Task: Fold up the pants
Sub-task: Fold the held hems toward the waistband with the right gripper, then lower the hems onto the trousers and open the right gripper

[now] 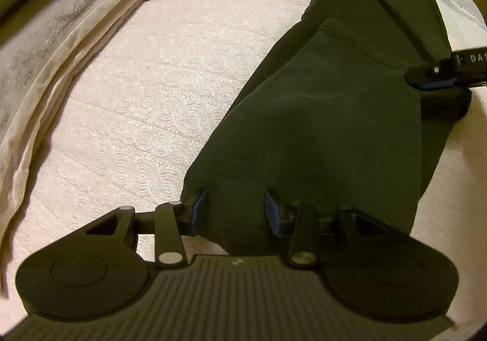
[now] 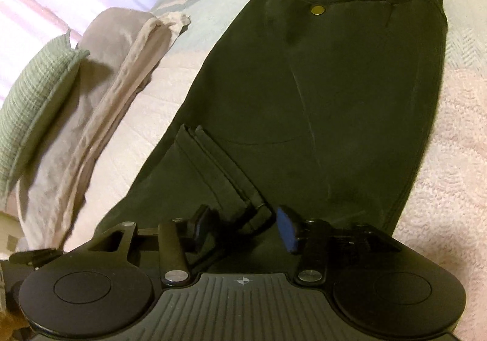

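Both jaws gape: left gripper [image 1: 236, 210] and right gripper [image 2: 243, 227] straddle the pants [image 2: 319, 103] hems; unpinned layers may slide apart.

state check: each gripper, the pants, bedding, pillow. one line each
left gripper: open, jaws straddling the near edge of the pants
right gripper: open, hem end of the pants between its jaws
pants: dark, lying on the bed, leg end folded back over the upper part, waistband at the far end
folded beige bedding: lying left of the pants, apart from them
green pillow: leaning at the left, behind the bedding
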{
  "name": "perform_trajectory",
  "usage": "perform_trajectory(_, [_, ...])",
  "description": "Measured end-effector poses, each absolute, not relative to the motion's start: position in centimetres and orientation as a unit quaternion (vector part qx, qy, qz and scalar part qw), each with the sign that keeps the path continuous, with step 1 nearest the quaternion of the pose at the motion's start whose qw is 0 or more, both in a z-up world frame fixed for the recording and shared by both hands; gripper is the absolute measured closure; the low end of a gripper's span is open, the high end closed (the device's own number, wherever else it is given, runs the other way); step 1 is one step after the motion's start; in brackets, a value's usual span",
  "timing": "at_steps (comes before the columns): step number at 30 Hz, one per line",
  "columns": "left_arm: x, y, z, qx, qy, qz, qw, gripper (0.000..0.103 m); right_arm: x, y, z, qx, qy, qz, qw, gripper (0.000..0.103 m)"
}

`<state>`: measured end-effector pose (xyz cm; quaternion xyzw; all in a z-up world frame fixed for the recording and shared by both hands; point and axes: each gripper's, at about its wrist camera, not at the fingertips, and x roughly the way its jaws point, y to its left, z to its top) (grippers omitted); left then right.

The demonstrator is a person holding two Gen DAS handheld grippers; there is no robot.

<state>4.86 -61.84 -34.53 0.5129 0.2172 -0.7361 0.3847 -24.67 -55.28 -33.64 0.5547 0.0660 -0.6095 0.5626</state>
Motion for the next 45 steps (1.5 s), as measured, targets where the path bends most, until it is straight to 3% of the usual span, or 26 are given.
perform_trajectory(3, [5.3, -61.5, -33.7, 0.516, 0.213, -0.738, 0.38, 0.068, -24.6, -55.4, -33.5, 0.554, 0.072, -0.609, 0.563, 0.059])
perform_trajectory(5, [5.6, -61.2, -33.3, 0.513, 0.218, -0.738, 0.381, 0.068, -24.7, -55.4, -33.9, 0.555, 0.081, -0.613, 0.556, 0.074])
perform_trajectory(8, [5.8, -60.6, -33.2, 0.511, 0.223, -0.736, 0.383, 0.068, -24.9, -55.7, -33.7, 0.552, 0.085, -0.61, 0.562, 0.088])
perform_trajectory(10, [5.7, -60.2, -33.1, 0.512, 0.217, -0.737, 0.384, 0.068, -24.8, -55.6, -32.4, 0.53, 0.085, -0.611, 0.582, 0.092])
perform_trajectory(22, [4.3, -59.9, -34.3, 0.5, 0.215, -0.748, 0.379, 0.067, -24.3, -55.7, -33.5, 0.494, 0.109, -0.629, 0.591, 0.092])
perform_trajectory(26, [4.6, -60.7, -36.1, 0.501, 0.243, -0.742, 0.374, 0.066, -24.3, -55.5, -34.3, 0.491, 0.129, -0.628, 0.59, 0.086])
perform_trajectory(30, [4.8, -61.1, -35.6, 0.509, 0.241, -0.745, 0.358, 0.066, -23.5, -54.7, -31.8, 0.477, 0.147, -0.643, 0.581, 0.07])
perform_trajectory(37, [9.2, -58.3, -31.4, 0.516, 0.184, -0.762, 0.346, 0.065, -14.3, -51.2, -27.1, 0.375, 0.204, -0.556, 0.713, 0.066])
perform_trajectory(40, [10.5, -57.0, -30.5, 0.52, 0.163, -0.768, 0.334, 0.059, -10.3, -51.1, -29.1, 0.422, 0.186, -0.497, 0.735, 0.06])
perform_trajectory(41, [10.8, -56.6, -30.4, 0.521, 0.162, -0.768, 0.335, 0.059, -9.6, -51.2, -30.2, 0.446, 0.184, -0.487, 0.728, 0.05])
perform_trajectory(43, [11.4, -55.7, -30.2, 0.515, 0.161, -0.769, 0.344, 0.059, -7.7, -50.9, -32.5, 0.468, 0.186, -0.467, 0.727, 0.04])
perform_trajectory(45, [12.1, -54.6, -30.1, 0.503, 0.169, -0.771, 0.352, 0.059, -6.2, -50.7, -34.4, 0.459, 0.197, -0.461, 0.734, 0.04])
